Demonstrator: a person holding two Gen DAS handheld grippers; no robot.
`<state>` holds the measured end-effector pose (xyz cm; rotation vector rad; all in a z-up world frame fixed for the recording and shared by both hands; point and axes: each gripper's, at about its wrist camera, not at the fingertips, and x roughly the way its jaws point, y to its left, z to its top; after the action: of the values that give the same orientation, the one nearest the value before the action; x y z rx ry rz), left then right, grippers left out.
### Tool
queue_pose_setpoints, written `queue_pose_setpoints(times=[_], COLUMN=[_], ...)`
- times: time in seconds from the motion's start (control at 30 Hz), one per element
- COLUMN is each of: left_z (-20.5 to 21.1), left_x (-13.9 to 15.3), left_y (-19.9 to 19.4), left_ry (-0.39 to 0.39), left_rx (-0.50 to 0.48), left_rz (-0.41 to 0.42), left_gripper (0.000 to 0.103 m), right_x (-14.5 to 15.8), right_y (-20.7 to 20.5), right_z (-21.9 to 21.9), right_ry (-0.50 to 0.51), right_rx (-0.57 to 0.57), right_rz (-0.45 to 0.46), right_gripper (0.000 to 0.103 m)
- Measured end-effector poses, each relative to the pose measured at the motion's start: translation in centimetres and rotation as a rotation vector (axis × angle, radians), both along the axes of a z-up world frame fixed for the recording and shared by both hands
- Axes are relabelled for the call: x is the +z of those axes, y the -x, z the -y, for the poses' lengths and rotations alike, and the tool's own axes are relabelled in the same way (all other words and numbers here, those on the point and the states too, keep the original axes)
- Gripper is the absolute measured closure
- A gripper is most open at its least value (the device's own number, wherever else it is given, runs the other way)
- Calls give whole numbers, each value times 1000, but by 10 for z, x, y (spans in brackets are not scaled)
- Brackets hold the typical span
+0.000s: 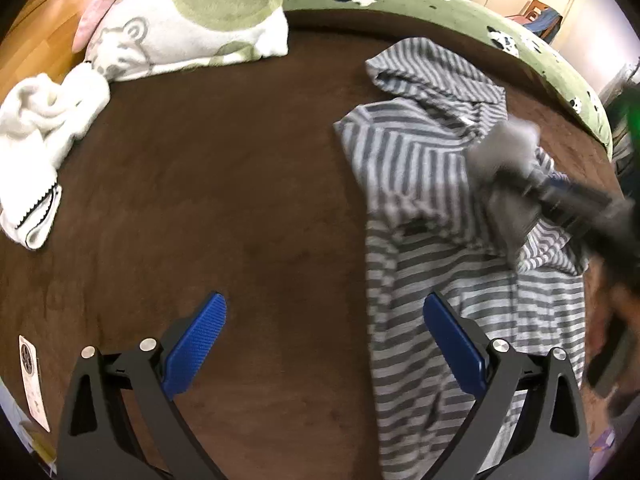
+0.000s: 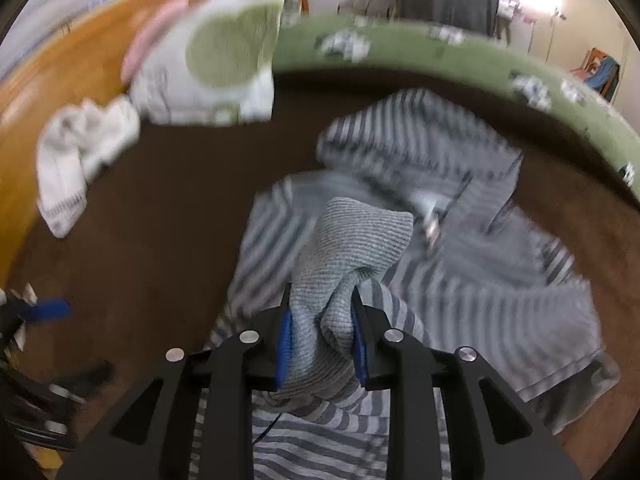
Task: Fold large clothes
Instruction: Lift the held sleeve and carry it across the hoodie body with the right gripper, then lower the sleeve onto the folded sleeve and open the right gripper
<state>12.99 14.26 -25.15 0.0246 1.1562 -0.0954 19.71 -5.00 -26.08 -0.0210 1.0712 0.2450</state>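
Right gripper pinching the striped hoodie's grey cuff; left gripper wide, empty; best laid flat across the hoodie's chest, unbunched.

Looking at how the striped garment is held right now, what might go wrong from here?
The right gripper pinches only a ribbed cuff; it may slip out. The striped hoodie lies bunched, so a fold could trap wrinkles. The left gripper hangs open over the bare brown surface, leaving the cloth unsupported.

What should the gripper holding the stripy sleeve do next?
Probably lower the sleeve cuff onto the striped hoodie and let go: the right gripper grips it above the body, while the left gripper is open and empty.
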Motion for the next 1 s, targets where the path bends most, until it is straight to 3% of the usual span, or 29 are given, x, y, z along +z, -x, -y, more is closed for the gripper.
queue_pose_setpoints(times=[0.07, 0.23, 0.5, 0.7, 0.87, 1.0], left_z=[-5, -15, -21, -8, 18, 60], left_x=[-8, -25, -20, 3, 16, 15], left_y=[1, 3, 1, -9, -23, -39], left_ry=[-3, -3, 16, 22, 88, 127], left_rx=[0, 11, 41, 15, 2, -49], left_rz=[-5, -25, -11, 34, 45, 47], left_gripper=[6, 6, 6, 6, 6, 6], right_x=[-25, -42, -4, 43, 69, 72], right_y=[8, 24, 38, 48, 51, 45], right_z=[-8, -36, -30, 0, 59, 115], right_ry=[-7, 3, -106, -104, -67, -17], right_rx=[4, 76, 82, 61, -51, -148], right_rz=[-46, -48, -4, 75, 122, 136], right_gripper=[71, 26, 20, 19, 19, 23])
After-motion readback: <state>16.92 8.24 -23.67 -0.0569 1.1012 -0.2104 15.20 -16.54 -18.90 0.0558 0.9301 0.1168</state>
